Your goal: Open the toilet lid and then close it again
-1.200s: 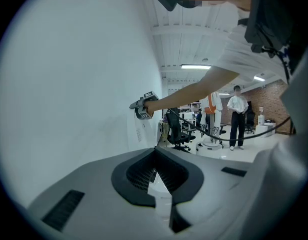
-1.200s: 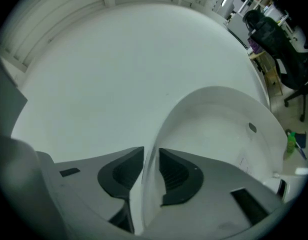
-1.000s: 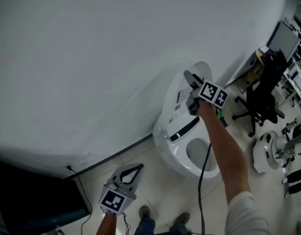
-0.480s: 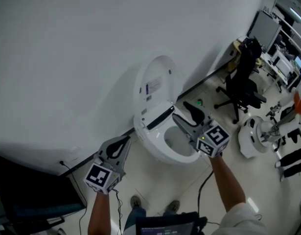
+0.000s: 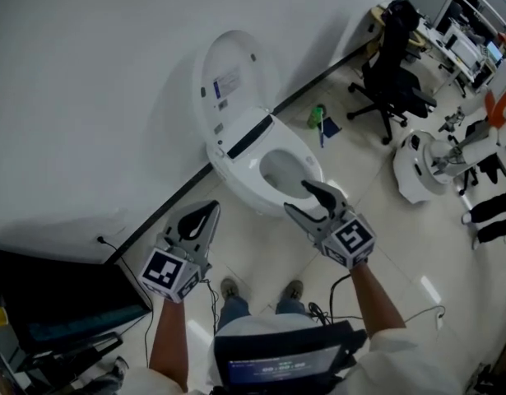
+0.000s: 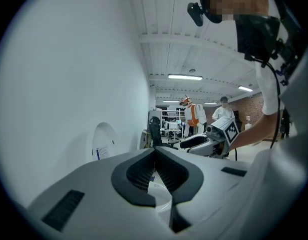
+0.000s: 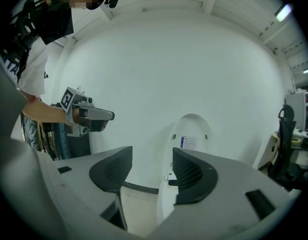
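The white toilet point(image 5: 273, 171) stands against the wall with its lid point(image 5: 228, 81) raised upright and the bowl showing. My right gripper point(image 5: 304, 202) hovers in front of the bowl's near rim, apart from the lid, jaws open with nothing between them. In the right gripper view point(image 7: 152, 166) the upright lid point(image 7: 192, 134) lies ahead between the jaws, well off. My left gripper point(image 5: 210, 210) hangs left of the toilet over the floor, shut and empty. In the left gripper view point(image 6: 155, 151) its jaws meet, with the lid point(image 6: 103, 140) at the left and the right gripper point(image 6: 206, 143) at the right.
A black office chair point(image 5: 392, 64) and desks stand at the back right. A green item point(image 5: 317, 118) lies on the floor beside the toilet. A white machine base point(image 5: 421, 167) sits at the right. A dark screen point(image 5: 55, 303) is at lower left, with a cable along the wall.
My right gripper has left the raised lid and drawn back towards me, rolling as it went. The lid stays up. My left gripper has risen and moved forward a little.
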A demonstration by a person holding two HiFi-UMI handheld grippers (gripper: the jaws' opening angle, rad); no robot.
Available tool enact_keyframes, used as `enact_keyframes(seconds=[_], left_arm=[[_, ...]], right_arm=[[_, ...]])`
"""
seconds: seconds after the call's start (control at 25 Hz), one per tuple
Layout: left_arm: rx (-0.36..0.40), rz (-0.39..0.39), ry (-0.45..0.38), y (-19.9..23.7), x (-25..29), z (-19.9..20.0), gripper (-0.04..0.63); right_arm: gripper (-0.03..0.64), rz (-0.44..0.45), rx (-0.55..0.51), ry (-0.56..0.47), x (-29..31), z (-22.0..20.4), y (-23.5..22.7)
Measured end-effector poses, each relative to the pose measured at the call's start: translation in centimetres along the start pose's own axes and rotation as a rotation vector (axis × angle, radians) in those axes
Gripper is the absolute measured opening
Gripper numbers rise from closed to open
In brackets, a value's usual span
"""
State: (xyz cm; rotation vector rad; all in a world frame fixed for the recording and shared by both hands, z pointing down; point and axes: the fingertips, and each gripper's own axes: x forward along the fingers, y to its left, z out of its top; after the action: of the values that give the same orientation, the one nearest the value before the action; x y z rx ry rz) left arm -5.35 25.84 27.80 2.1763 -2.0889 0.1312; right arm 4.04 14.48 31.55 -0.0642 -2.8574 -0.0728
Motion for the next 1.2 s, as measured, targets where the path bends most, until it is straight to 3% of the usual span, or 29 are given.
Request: enact_keyframes(seconds=[0.24, 0.56, 0.68, 1.2], left_arm=[[0.028, -0.014, -0.031, -1.3, -0.1, 0.3, 0.000], [-0.027, 0.023, 0.003, -0.7, -0.7, -0.5, 0.000], [-0.057, 0.040, -0.030, -0.3, -1.0, 0.0, 0.000], [-0.012, 0.079, -0.010, -0.8, -0.6, 0.2, 0.025]], right_arm=[[0.238, -0.004, -0.002, -0.018, -1.3, 0.4, 0.7], [0.238, -0.007, 0.022, -0.040, -1.2, 0.7, 1.0], [0.238, -0.003, 0.025, -0.040, -1.1, 0.8, 1.3], [0.238, -0.003, 0.026, -0.081, -2.5, 1.4, 0.3]])
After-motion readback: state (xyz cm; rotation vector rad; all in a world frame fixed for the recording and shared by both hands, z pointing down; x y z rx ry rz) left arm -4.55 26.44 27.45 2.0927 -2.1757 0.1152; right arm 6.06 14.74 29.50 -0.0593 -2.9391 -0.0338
